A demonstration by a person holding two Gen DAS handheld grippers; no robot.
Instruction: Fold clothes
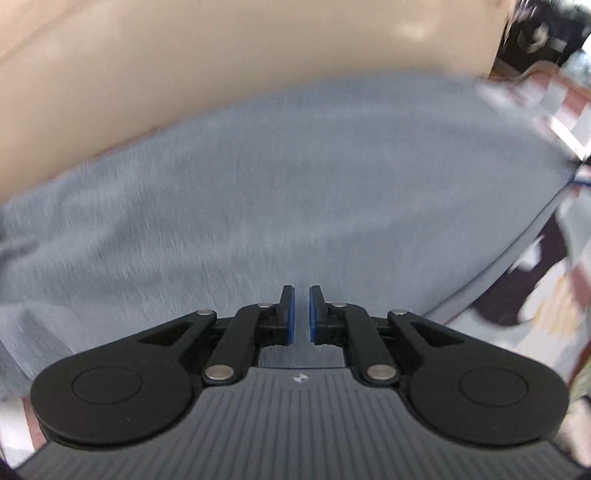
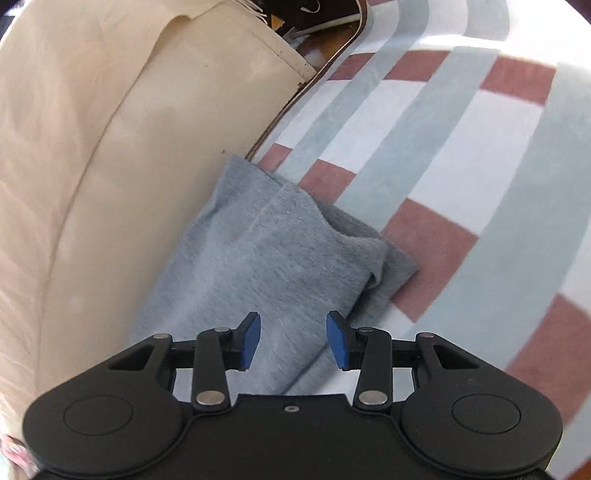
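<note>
A grey garment (image 1: 280, 192) fills most of the blurred left wrist view, lying flat against a beige cushion. My left gripper (image 1: 302, 314) hovers over its near part; the blue pads (image 1: 289, 314) stand a narrow gap apart with nothing between them. In the right wrist view the grey garment (image 2: 266, 258) shows as a folded strip with layered edges at its far right corner, lying on a striped blanket beside the cushion. My right gripper (image 2: 293, 339) is open just above the strip's near end, its fingers astride the cloth without gripping it.
A beige sofa cushion (image 2: 110, 166) borders the garment on the left. The blanket (image 2: 461, 166), checked in white, grey-green and brick red, spreads to the right. Dark clutter (image 2: 314, 22) lies past the cushion's far end.
</note>
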